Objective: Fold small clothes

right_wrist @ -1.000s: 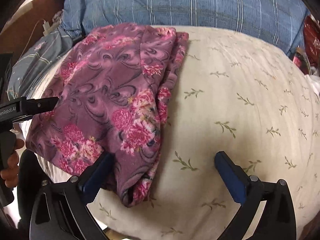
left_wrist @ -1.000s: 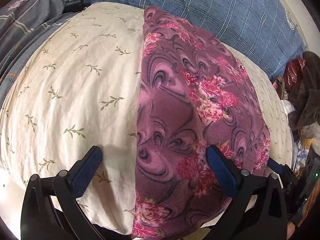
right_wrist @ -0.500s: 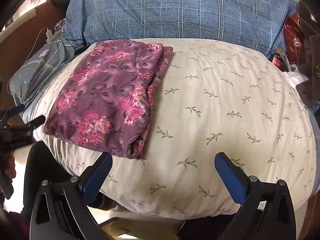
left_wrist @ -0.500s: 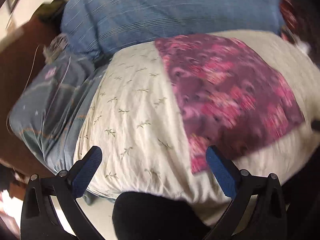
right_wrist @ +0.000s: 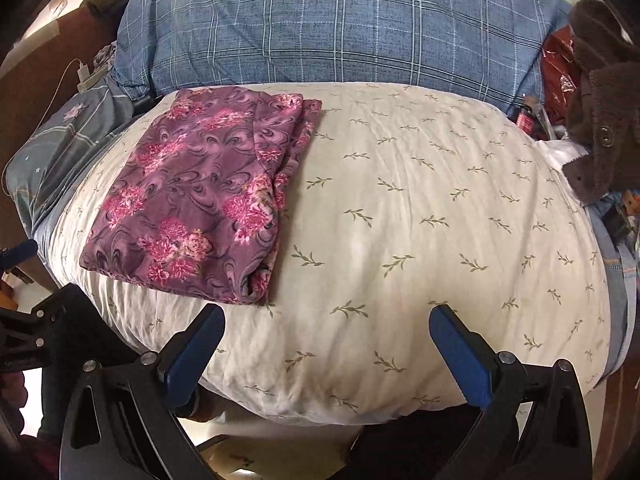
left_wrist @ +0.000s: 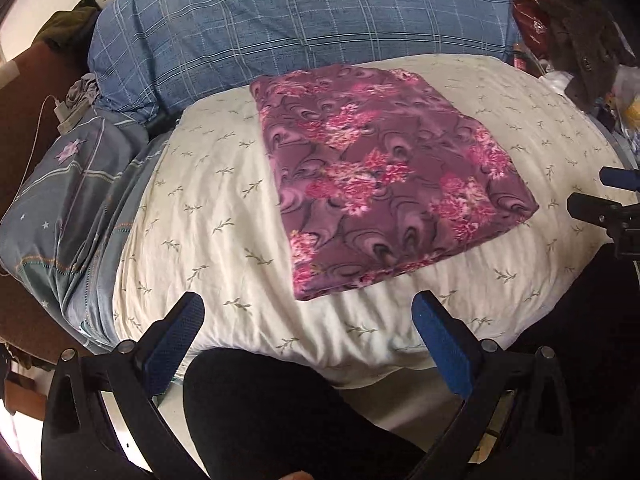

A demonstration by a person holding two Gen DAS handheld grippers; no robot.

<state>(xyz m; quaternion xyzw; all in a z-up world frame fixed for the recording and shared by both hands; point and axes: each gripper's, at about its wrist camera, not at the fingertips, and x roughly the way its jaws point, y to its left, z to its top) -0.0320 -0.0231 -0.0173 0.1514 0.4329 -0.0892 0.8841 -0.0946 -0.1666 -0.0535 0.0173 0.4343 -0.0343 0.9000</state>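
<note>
A purple floral garment lies folded into a flat rectangle on a cream leaf-print pillow. In the right wrist view the garment sits on the pillow's left half. My left gripper is open and empty, held back above the pillow's near edge, apart from the garment. My right gripper is open and empty, near the pillow's front edge, just right of the garment's near corner. The right gripper's tips also show at the right edge of the left wrist view.
A blue plaid pillow lies behind the cream one. A grey-blue patterned pillow lies to the left, with a charger and cable above it. A brown garment and red bags crowd the right. The person's dark-clothed leg is below.
Both grippers have pulled back and up from the garment, which now lies folded and untouched. The left gripper was right over its near edge a second ago.
</note>
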